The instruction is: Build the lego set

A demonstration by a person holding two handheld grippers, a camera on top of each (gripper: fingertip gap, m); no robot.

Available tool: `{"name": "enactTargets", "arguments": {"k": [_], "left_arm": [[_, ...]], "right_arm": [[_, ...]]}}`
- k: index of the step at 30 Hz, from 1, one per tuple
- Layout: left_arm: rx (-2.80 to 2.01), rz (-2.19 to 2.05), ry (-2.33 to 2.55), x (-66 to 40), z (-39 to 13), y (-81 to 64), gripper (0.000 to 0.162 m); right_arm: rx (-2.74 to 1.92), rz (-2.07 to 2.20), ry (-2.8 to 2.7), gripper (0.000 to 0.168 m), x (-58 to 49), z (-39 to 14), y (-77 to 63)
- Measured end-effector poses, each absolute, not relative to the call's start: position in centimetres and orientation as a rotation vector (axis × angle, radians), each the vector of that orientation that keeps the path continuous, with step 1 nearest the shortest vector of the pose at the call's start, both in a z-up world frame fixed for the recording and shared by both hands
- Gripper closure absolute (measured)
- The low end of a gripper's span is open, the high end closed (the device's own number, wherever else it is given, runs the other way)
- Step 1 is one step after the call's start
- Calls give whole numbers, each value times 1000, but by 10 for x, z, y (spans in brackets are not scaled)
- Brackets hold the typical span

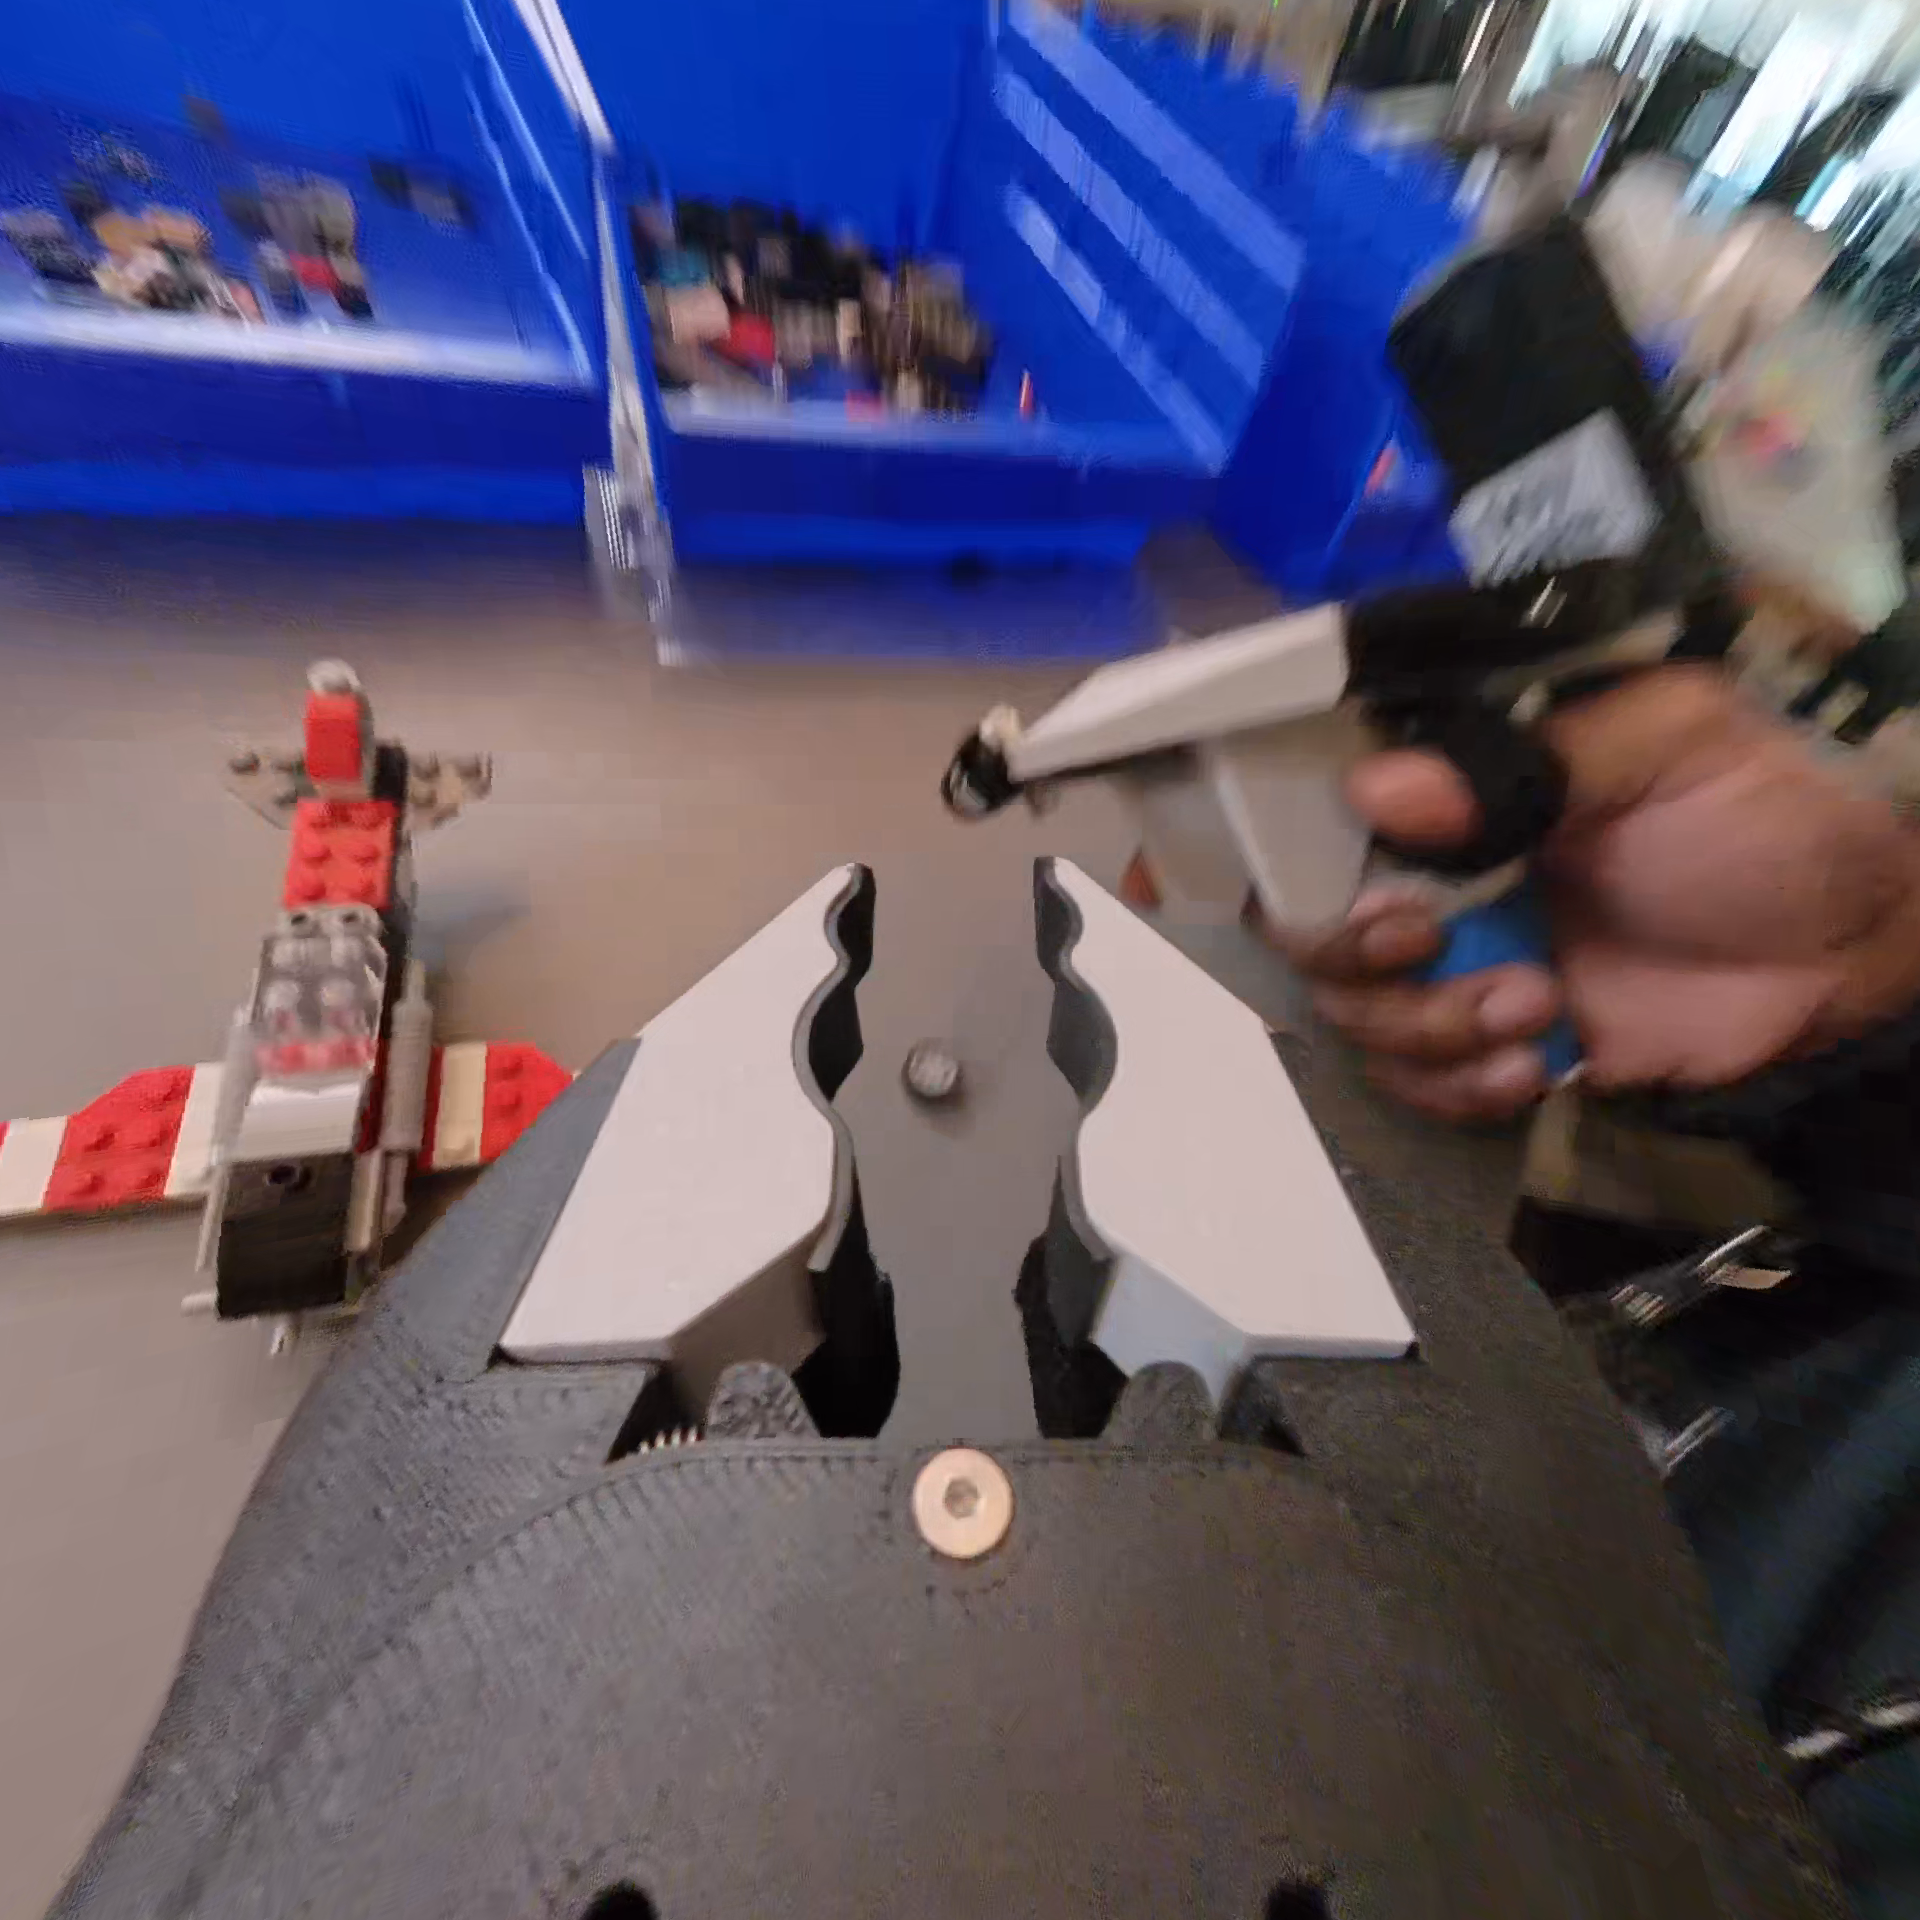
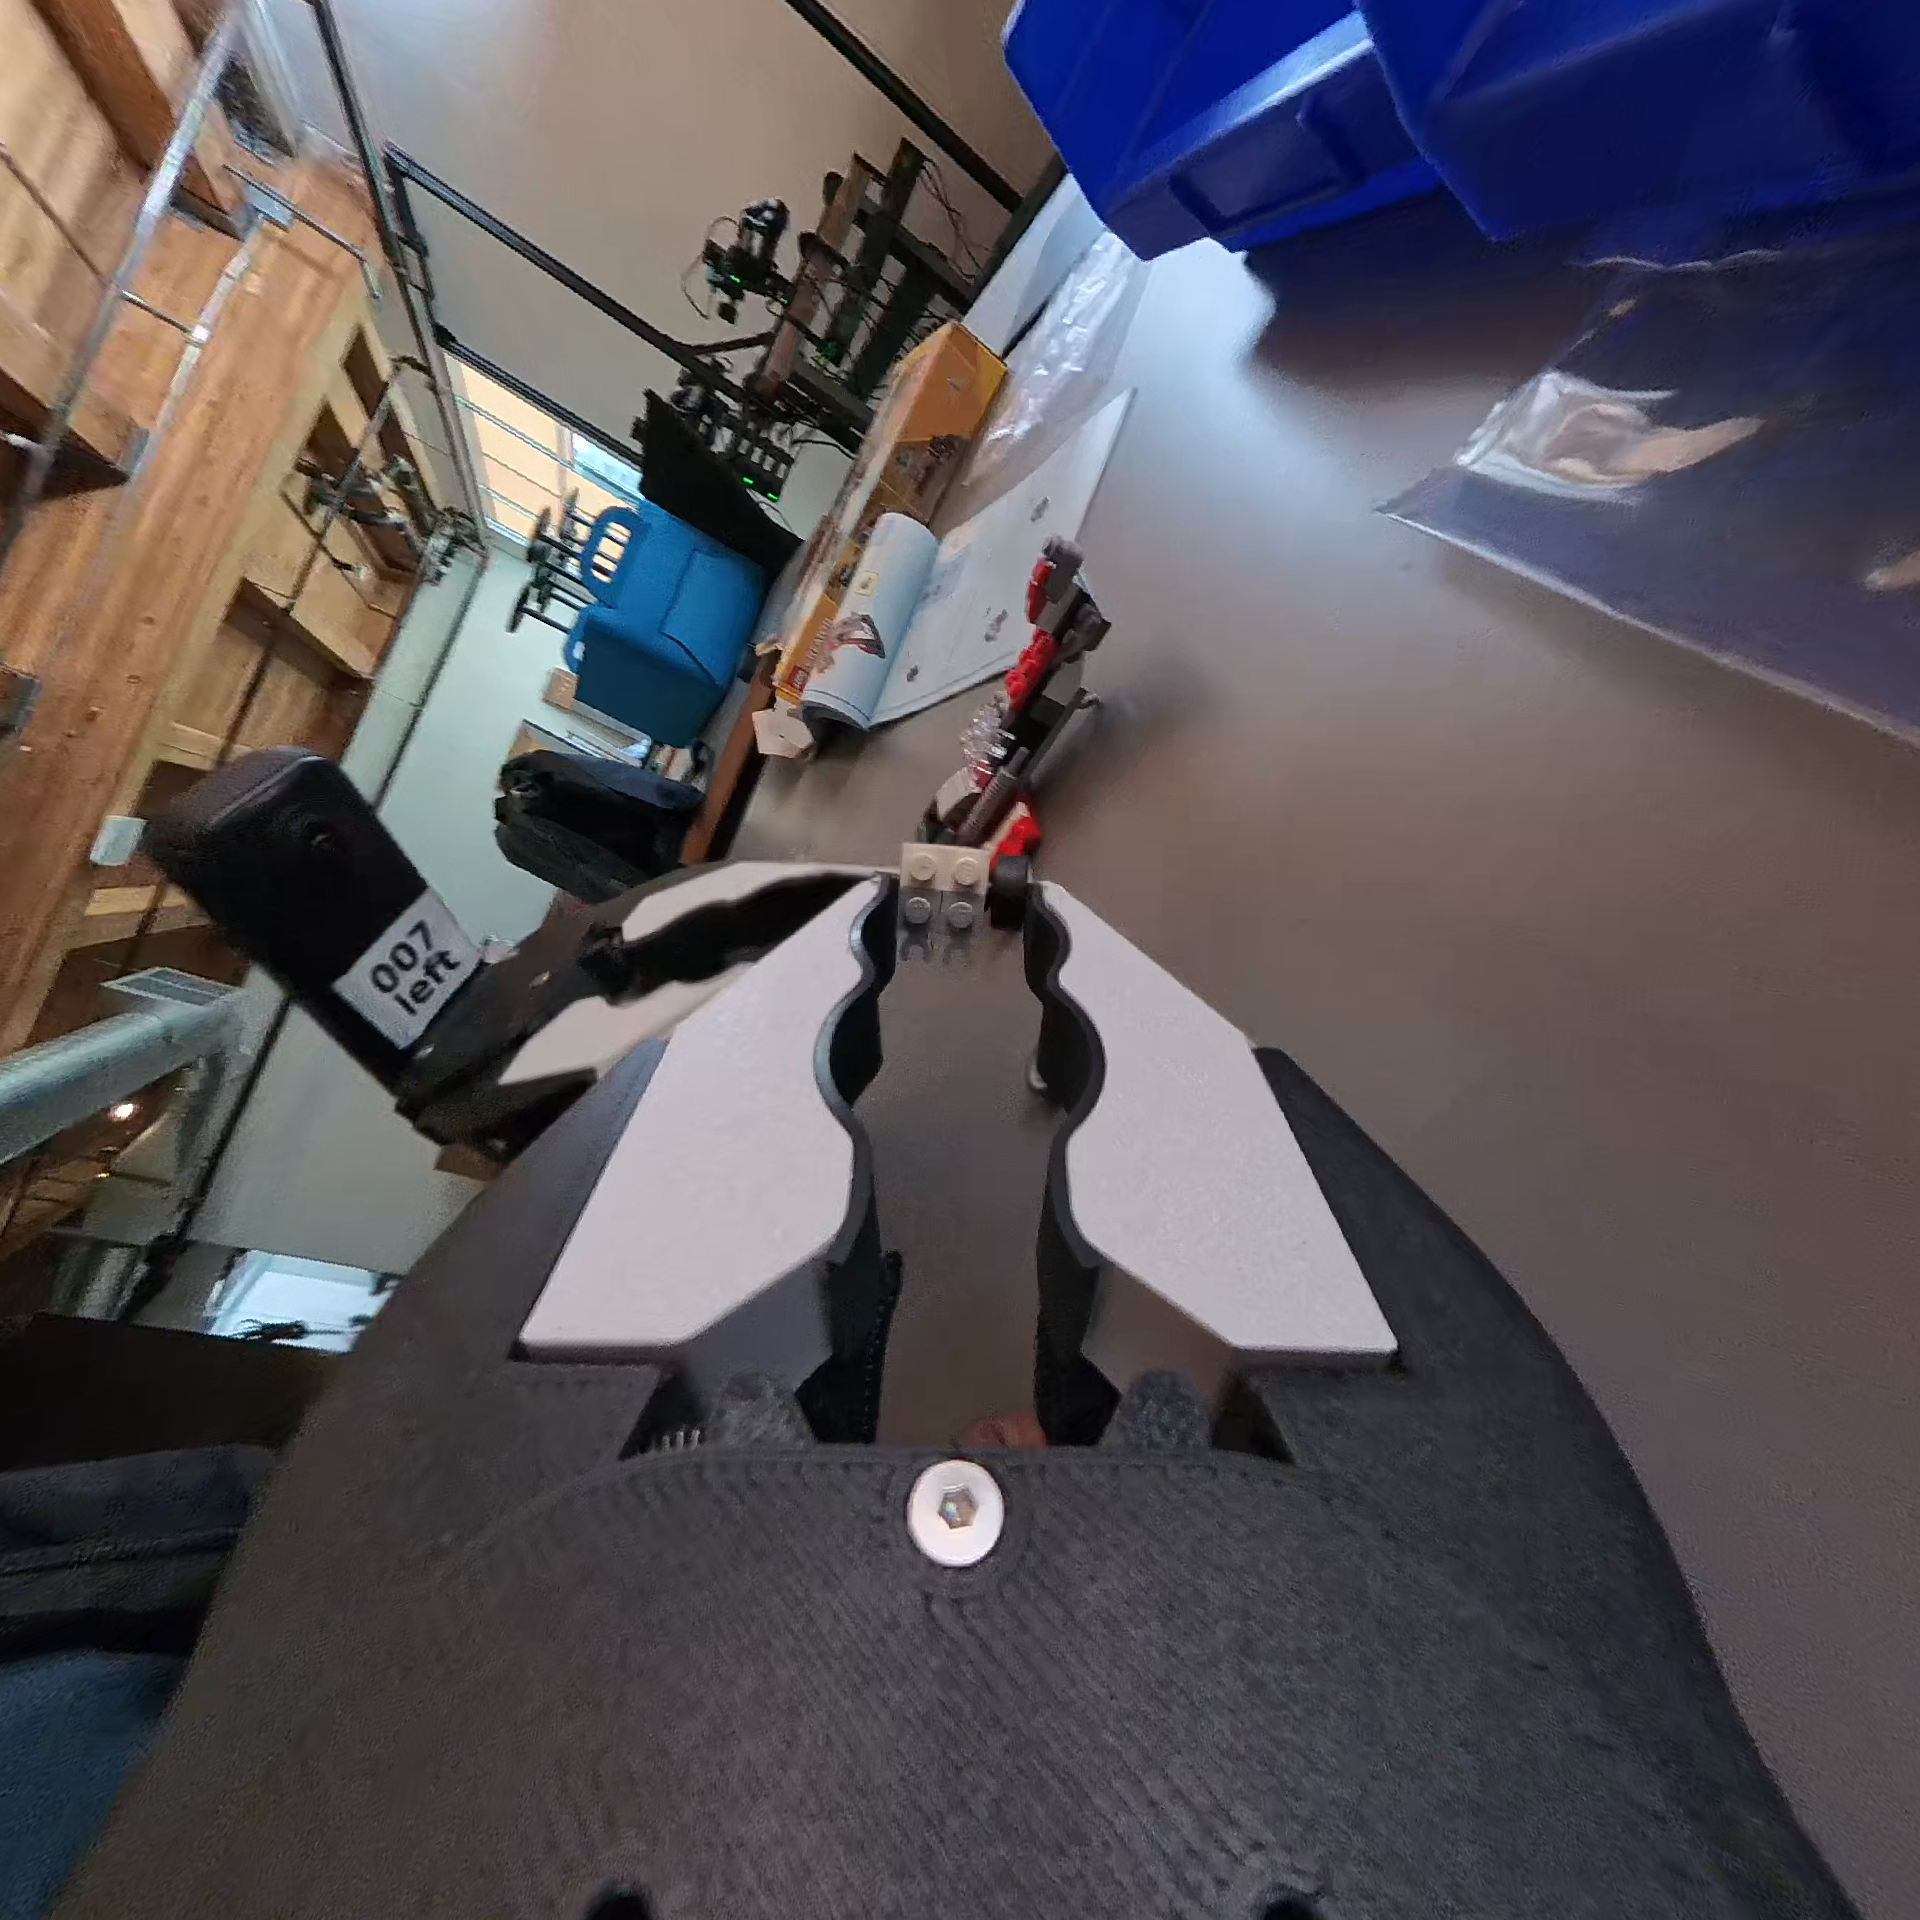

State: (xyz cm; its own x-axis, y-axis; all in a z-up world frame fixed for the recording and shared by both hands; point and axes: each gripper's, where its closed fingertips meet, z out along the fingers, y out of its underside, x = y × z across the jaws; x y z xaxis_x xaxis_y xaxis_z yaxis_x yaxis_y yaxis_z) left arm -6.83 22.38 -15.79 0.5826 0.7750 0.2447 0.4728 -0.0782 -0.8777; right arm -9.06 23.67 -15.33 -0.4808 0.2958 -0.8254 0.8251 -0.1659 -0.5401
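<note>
The left gripper has its two gray fingers spread apart, and nothing sits between them. It hangs low over the dark table. A tiny round gray piece lies on the table, seen in the gap between the fingers.

The right gripper is tipped on its side. Its fingers pinch a small lego part at the tips. The part is made of white and gray studded bits with a black wheel on one end. In the left wrist view, the right gripper sits just past the left one, a little to the right, and a hand holds its handle. That view is blurry there.

The lego plane lies on the table to the left of the left gripper, close beside it but not touching. It has red and white wings, a clear top and a black nose. In the right wrist view the plane sits just past the pinched part.

Blue bins stand at the back of the table with many small pieces inside. An open booklet and a yellow box lie farther along the table, beyond the plane.
</note>
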Motion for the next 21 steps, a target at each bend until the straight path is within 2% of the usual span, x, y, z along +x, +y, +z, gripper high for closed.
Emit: {"name": "enactTargets", "arguments": {"k": [3,6,11,18,21], "left_arm": [[-1480,266,-1054,-77,-124,223,137],[-1310,55,-1122,-79,-113,226,138],[-1246,-175,-1199,-73,-114,236,138],[-1264,-197,-1241,-73,-123,235,147],[-1263,-167,-1263,-75,-127,230,149]], "right_arm": [[1191,-1753,1632,144,-86,-137,231],[1097,-1846,1729,144,-81,-124,228],[1004,-1935,1947,144,-77,-119,226],[979,-1913,2073,144,-75,-126,222],[986,-1877,1996,136,-73,-127,221]]}}
